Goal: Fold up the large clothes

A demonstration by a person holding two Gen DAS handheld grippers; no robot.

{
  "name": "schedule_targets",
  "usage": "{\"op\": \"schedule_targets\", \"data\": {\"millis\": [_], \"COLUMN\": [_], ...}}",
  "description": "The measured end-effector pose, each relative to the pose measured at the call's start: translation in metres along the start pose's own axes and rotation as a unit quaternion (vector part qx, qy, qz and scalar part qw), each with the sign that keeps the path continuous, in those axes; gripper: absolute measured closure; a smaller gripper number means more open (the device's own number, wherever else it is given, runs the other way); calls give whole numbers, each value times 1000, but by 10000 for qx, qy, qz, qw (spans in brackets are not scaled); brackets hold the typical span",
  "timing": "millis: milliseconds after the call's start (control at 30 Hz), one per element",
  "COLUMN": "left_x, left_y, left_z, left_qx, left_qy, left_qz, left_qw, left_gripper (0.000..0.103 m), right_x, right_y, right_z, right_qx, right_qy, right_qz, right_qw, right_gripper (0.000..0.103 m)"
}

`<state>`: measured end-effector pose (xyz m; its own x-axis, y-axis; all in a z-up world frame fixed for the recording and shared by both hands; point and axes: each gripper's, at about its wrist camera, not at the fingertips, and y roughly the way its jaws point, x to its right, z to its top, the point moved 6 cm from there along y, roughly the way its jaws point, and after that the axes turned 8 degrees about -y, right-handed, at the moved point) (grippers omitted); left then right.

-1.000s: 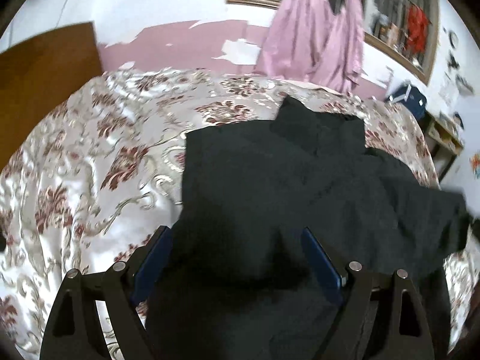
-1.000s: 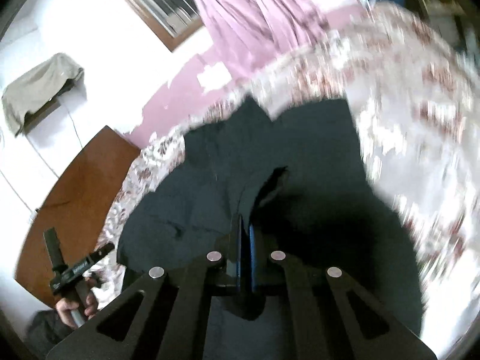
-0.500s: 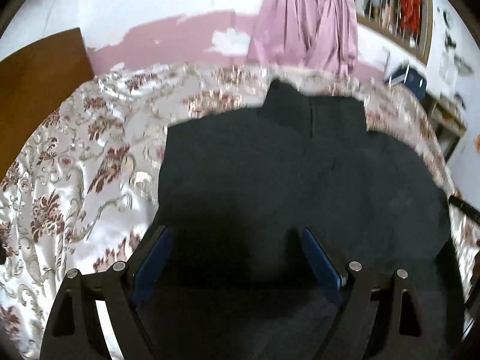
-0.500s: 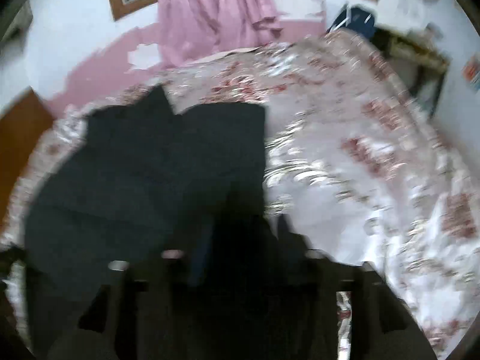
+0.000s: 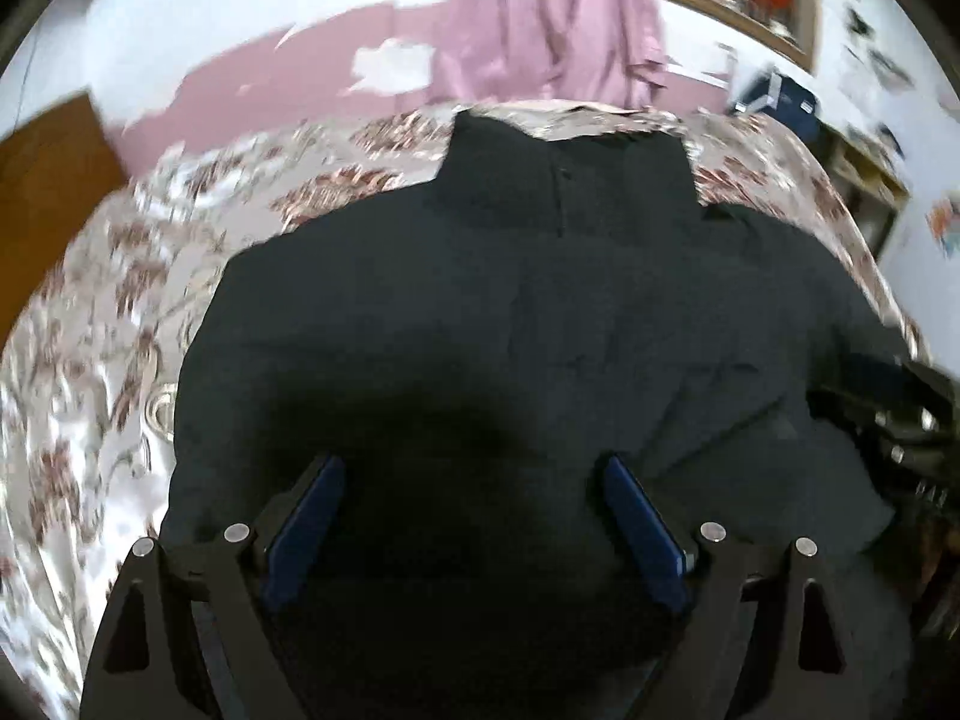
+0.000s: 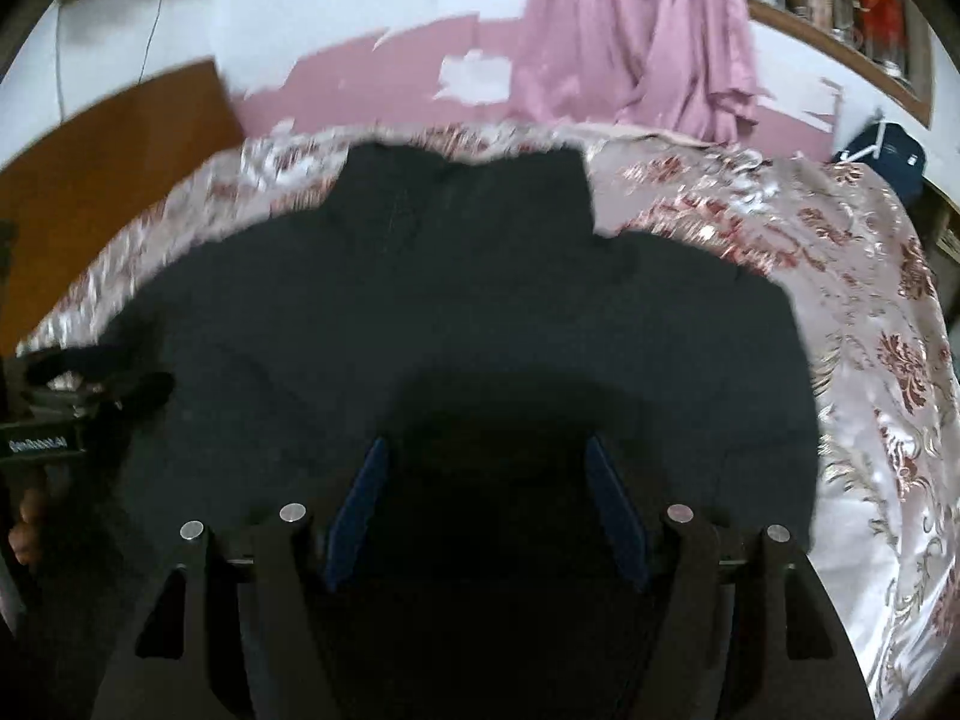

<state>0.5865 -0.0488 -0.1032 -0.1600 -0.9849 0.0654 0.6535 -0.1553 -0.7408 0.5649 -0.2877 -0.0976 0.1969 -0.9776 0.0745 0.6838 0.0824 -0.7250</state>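
Left wrist: dark garment [image 5: 540, 312] spread flat

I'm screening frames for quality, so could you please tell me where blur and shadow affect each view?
Left wrist: floral bedspread smeared by motion, a dark shadow on the black garment ahead of the left gripper. Right wrist: garment's far edge blurred, similar shadow before the right gripper.

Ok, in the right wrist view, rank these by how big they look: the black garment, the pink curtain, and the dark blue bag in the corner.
1. Black garment, by far the largest, though it lies nearest the camera.
2. Pink curtain, hanging farther off.
3. Dark blue bag, the smallest, also far off.
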Motion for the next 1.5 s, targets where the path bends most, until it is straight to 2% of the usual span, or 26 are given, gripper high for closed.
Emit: {"op": "schedule_targets", "data": {"millis": [167, 367, 567, 667, 733, 800, 833, 867, 933, 1100, 1200, 1300, 1500], "left_x": [1, 6, 11, 8, 4, 2, 1, -1, -5, -30, -40, -43, -35], "left_y": [0, 6, 13, 7, 0, -8, -12, -16, -20, -13, 3, 27, 74], "left_z": [-18, -28, -29, -30, -27, -22, -20, -14, -2, 64, 107, 149, 195], "left_qx": [293, 507, 500, 550, 444, 82, -81, -279, -383, -228, -64, 2, -39], "left_qy": [57, 135, 270, 193, 65, -11, -37, -82, -186, -527, -747, -1113, -1593], "left_qz": [-91, 149, 456, 448, 336, 188, 98, -58, -206, -147, -166, -362, -547], "left_qw": [9995, 9985, 9973, 9973, 9984, 9998, 9999, 9996, 9989, 9982, 9970, 9931, 9857], "left_gripper": [15, 15, 15, 14, 12, 12, 11, 11, 11, 11, 11, 11, 11], "right_x": [-6, -13, -13, -16, -17, -15, -12, -10, -3, 26, 47, 63, 81], "right_y": [5, 12, 23, 25, 21, 15, 10, 5, -5, -22, -7, 14, 65], "right_z": [-24, -39, -43, -45, -44, -43, -42, -41, -34, -3, 25, 60, 116], "right_qx": [169, 461, 450, 428, 461, 482, 384, 242, 33, -96, -265, -133, -57], "right_qy": [-94, -280, -291, -338, -362, -320, -240, -182, -95, 228, 576, 751, 1458], "right_qz": [233, -39, -156, -274, -348, -341, -185, -24, 277, 467, 480, 388, 525], "right_qw": [9995, 9985, 9984, 9981, 9977, 9977, 9988, 9995, 9996, 9986, 9968, 9963, 9879], "right_gripper": [37, 36, 36, 36, 34, 30, 27, 26, 13, 10, 10, 10, 10]}}
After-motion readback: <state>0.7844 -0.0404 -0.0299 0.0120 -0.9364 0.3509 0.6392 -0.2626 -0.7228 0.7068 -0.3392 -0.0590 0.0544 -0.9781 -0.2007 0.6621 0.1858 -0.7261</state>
